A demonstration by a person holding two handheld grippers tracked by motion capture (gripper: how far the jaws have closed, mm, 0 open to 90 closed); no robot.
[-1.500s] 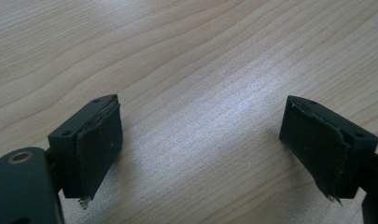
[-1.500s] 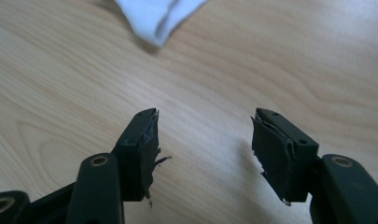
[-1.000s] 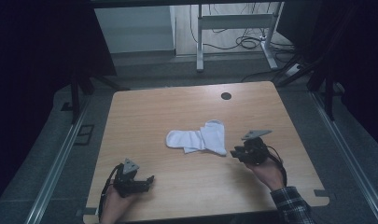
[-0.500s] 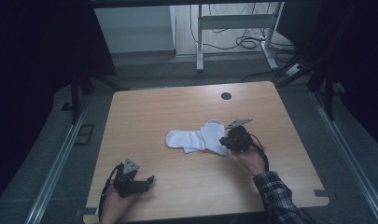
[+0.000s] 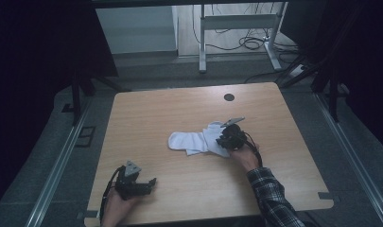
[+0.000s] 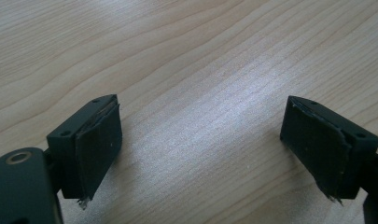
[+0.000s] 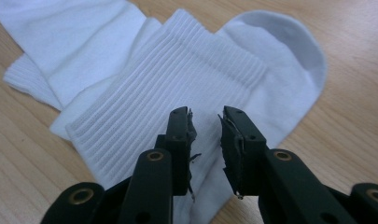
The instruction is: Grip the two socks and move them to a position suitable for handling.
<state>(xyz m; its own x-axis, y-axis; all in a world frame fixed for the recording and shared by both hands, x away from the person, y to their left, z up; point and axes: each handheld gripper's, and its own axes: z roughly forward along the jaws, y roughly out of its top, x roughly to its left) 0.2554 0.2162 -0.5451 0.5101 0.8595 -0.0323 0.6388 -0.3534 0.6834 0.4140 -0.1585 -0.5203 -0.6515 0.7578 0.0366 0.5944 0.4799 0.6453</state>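
Lying flat on the pale wood-grain table top (image 5: 170, 111), a pair of white ribbed cotton socks (image 5: 195, 141) is sitting directly ahead of and beneath the right gripper (image 5: 227, 137), one sock overlapping the other. From the right gripper view, the right gripper (image 7: 206, 140) is hovering just over the ribbed cuff of the upper sock (image 7: 177, 79), its two black jaws standing a narrow gap apart after having just been opening slightly; white fabric is showing below that gap, but the pads are not pressing on it. A smooth heel or toe end is curving away beyond and to the right of the jaws, and a second smooth sock part is stretching off beyond and to their left. The left gripper (image 5: 134, 182), held in a hand at the near table edge, is resting well apart from the socks. In its own view the left gripper (image 6: 200, 140) is showing jaws spread wide, with bare wood lying between them.
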